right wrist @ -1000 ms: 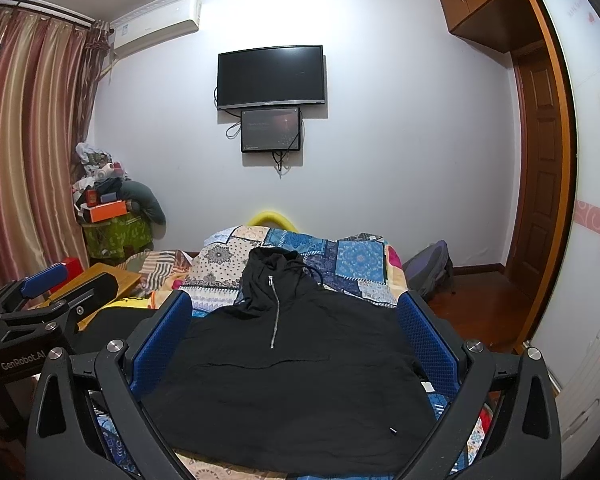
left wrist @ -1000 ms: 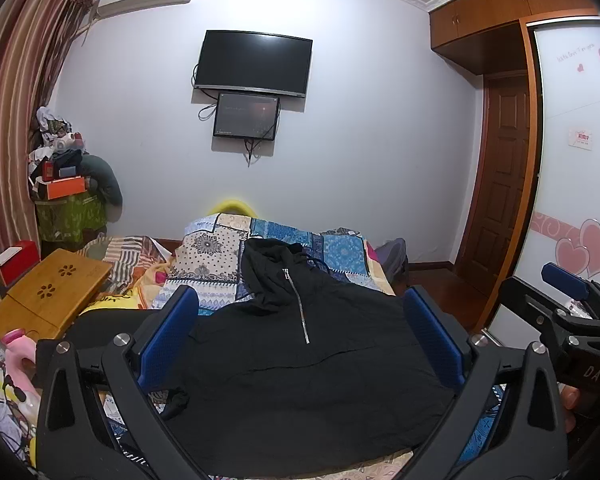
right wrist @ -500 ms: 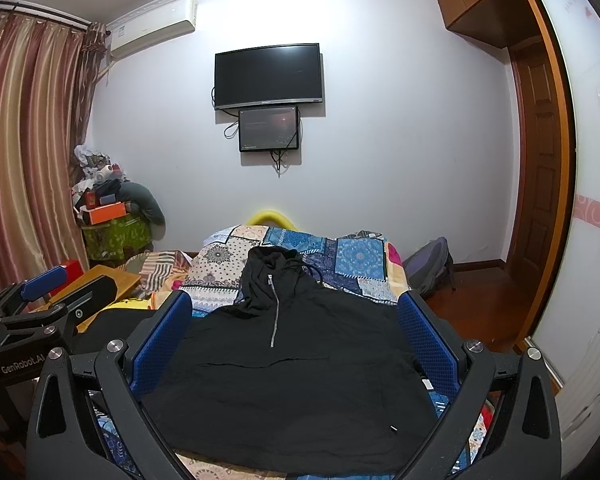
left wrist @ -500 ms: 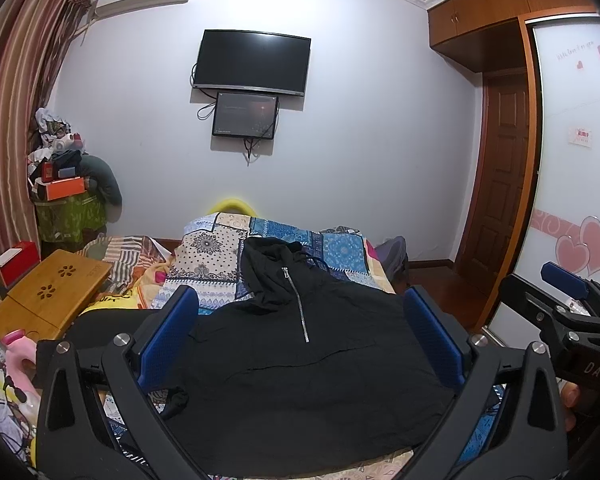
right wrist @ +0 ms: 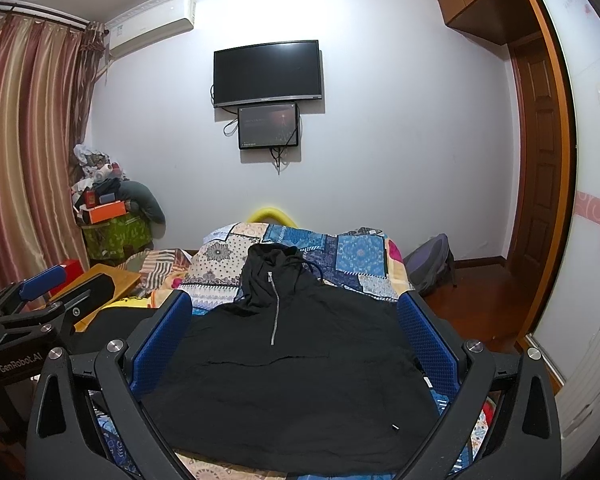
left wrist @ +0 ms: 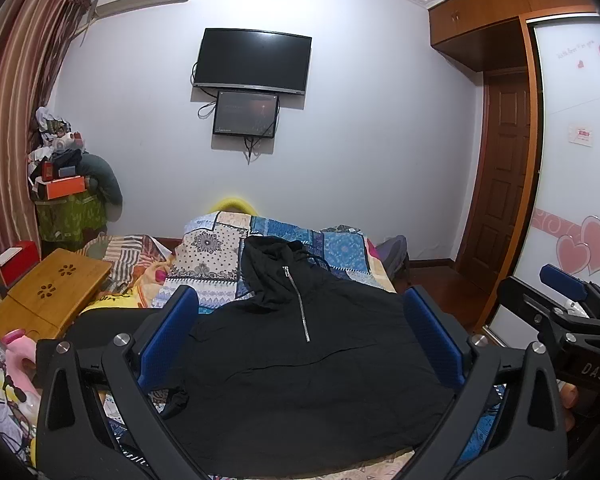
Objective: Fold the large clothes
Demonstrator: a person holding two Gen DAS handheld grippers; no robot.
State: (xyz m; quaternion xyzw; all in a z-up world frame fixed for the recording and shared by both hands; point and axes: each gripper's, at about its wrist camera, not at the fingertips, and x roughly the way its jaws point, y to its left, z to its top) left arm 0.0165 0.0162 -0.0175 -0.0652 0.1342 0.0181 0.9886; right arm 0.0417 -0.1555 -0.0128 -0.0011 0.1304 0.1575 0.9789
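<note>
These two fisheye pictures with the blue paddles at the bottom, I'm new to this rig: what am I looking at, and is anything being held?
Each picture comes from a camera on a handheld gripper, looking forward between its two blue-padded fingers. One view is the left gripper, the other the right gripper; each also shows its partner at the edge. Both are open and hold nothing. Ahead, a black hoodie lies spread flat, zipper up, hood away from you, on a bed with a patchwork quilt. A wooden lap desk sits to the left. A television hangs on the far wall. Folding has not begun.
</note>
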